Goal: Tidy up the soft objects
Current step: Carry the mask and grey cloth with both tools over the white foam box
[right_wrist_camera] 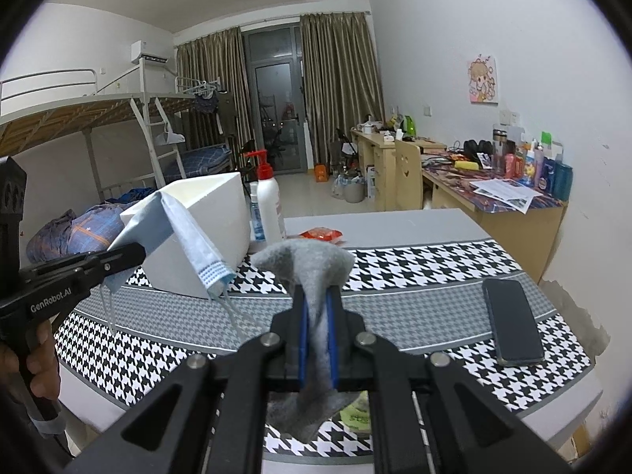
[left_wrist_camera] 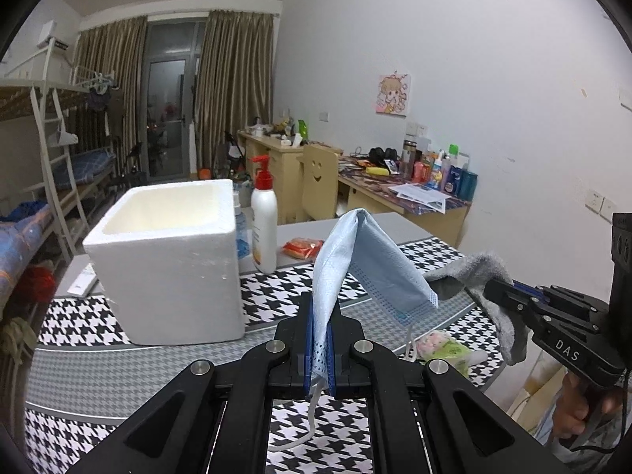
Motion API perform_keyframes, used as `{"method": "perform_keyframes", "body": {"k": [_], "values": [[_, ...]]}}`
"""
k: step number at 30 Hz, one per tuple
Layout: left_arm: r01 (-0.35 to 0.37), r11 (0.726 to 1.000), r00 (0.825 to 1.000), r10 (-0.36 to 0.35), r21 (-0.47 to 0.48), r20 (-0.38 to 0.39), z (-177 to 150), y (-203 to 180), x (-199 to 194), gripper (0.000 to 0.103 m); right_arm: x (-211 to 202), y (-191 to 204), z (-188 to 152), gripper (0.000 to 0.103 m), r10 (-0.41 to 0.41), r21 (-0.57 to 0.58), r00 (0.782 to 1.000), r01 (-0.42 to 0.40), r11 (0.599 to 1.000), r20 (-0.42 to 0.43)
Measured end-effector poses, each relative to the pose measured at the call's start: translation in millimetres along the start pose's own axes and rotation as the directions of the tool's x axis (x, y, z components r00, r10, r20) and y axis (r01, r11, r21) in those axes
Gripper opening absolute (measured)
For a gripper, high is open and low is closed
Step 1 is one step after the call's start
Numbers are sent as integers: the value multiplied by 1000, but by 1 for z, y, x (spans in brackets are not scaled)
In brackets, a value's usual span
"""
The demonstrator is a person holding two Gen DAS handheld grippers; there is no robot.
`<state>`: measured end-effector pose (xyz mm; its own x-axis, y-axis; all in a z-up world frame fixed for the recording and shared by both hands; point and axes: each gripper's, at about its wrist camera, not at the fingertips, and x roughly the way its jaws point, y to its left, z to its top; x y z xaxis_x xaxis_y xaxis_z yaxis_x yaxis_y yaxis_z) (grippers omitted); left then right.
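Both grippers loaded, white foam box (left_wrist_camera: 170, 260) at centre left.
Left gripper (left_wrist_camera: 320, 339) clamps the pale blue pleated face mask (left_wrist_camera: 371, 264), right gripper (right_wrist_camera: 317, 335) the grey fleecy cloth (right_wrist_camera: 312, 268); clear the rim before releasing.

My table (right_wrist_camera: 434, 213) wears a houndstooth cloth (right_wrist_camera: 414, 264). A dark phone (right_wrist_camera: 513, 322) lies flat on it at the right, screen up. Behind the foam box stands a white pump bottle (left_wrist_camera: 264, 221) with a red pump, a smaller clear bottle (right_wrist_camera: 256, 217) just beside it. A red snack packet (left_wrist_camera: 302, 247) lies near them. Along the right wall, a cluttered wooden desk (left_wrist_camera: 426, 213); a smiley-back chair (left_wrist_camera: 320, 181) in front. Bunk bed (right_wrist_camera: 91, 118) at left, brown curtains (right_wrist_camera: 339, 79) by the glass door.
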<state>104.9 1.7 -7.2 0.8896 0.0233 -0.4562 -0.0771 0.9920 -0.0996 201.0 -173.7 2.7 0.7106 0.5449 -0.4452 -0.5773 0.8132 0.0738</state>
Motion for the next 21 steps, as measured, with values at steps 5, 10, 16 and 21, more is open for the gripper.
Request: {"method": "perform_keyframes", "body": {"k": [5,10,16,21], "values": [[-18,1000,1000,18,-21,6,1,14,-1,6,3,7,2,11,5,-15,1000,-6,1000,-1],[-39,999,999,39,-17,24,6,20,-6,6,4,13,6,11,8,-26,1000,-8,1000,6],[-86,996,995,87,-14,53,15,26,-15,6,5,19,13,11,13,-34,1000,-13,999,21],[-109,994,991,110,-9,72,21,32,-21,6,3,28,19,11,24,-55,999,-22,998,40]]}}
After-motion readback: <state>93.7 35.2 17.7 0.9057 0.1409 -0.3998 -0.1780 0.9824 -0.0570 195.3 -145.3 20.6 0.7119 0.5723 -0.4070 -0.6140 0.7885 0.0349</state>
